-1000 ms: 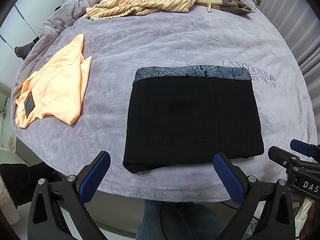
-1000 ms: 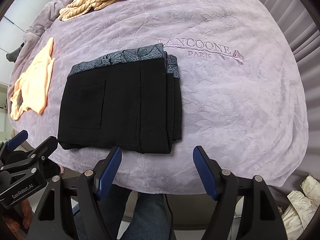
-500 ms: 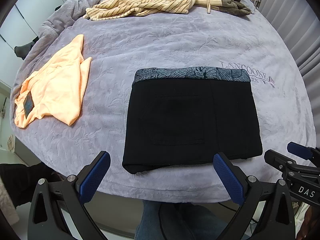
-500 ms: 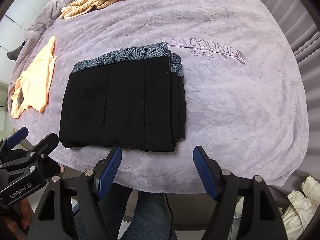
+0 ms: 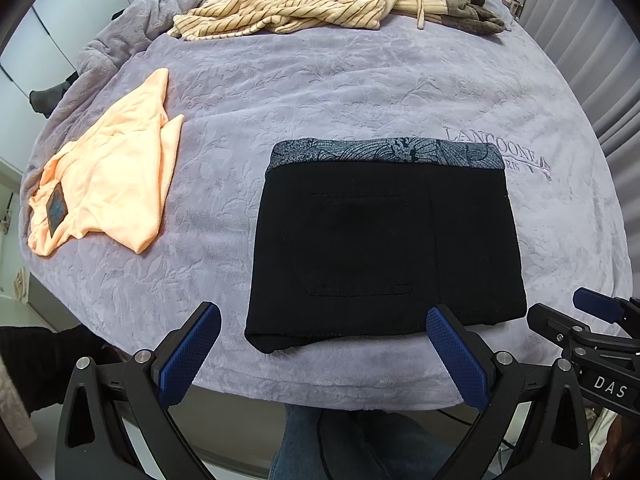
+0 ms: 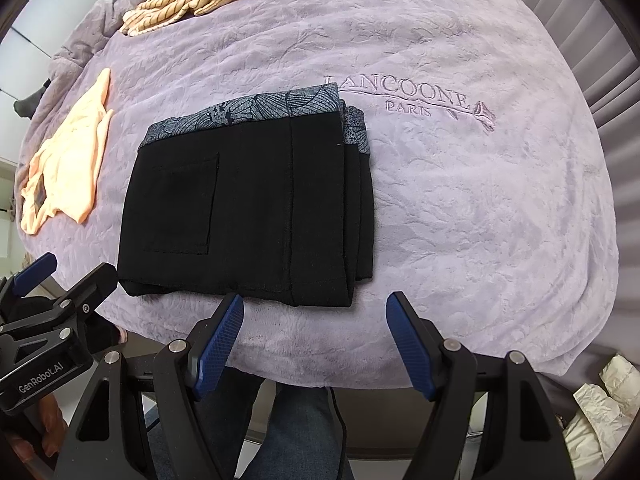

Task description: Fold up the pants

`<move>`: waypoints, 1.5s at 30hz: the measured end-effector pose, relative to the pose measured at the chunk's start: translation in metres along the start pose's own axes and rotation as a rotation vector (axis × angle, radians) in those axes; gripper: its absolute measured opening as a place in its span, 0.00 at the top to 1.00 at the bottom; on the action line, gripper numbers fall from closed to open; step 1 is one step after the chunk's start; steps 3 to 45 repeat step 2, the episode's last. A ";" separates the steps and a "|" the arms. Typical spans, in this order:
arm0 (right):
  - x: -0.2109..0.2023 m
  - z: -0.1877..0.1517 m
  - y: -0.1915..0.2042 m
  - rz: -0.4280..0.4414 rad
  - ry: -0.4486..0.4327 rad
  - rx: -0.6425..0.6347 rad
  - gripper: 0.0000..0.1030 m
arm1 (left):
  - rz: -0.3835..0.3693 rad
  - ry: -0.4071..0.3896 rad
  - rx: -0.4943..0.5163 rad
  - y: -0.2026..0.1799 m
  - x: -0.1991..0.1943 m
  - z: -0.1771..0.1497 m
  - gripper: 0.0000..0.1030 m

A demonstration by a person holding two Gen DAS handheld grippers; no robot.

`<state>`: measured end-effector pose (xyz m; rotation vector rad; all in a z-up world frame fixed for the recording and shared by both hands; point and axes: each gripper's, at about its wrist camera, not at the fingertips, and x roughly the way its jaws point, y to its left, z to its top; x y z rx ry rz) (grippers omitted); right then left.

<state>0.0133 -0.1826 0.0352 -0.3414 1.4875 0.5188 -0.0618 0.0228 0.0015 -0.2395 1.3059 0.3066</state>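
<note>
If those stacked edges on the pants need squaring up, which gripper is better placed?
Probably the right gripper: open, and the pants' staggered layers lie just ahead of it. The left gripper faces their other end.

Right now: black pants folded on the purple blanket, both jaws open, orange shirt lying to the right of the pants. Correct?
Nearly. The orange shirt lies to the left of the black pants, not the right; the left wrist view shows it. The pants are folded on the purple blanket, and both sets of jaws are open.
</note>
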 end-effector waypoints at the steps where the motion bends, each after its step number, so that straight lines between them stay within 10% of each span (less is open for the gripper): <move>1: 0.001 0.001 0.000 -0.001 0.002 0.000 0.25 | -0.004 -0.005 0.007 0.000 0.000 0.001 0.00; 45: 0.001 0.001 -0.001 -0.001 0.002 0.000 0.25 | -0.008 -0.005 0.011 -0.001 0.000 0.001 0.00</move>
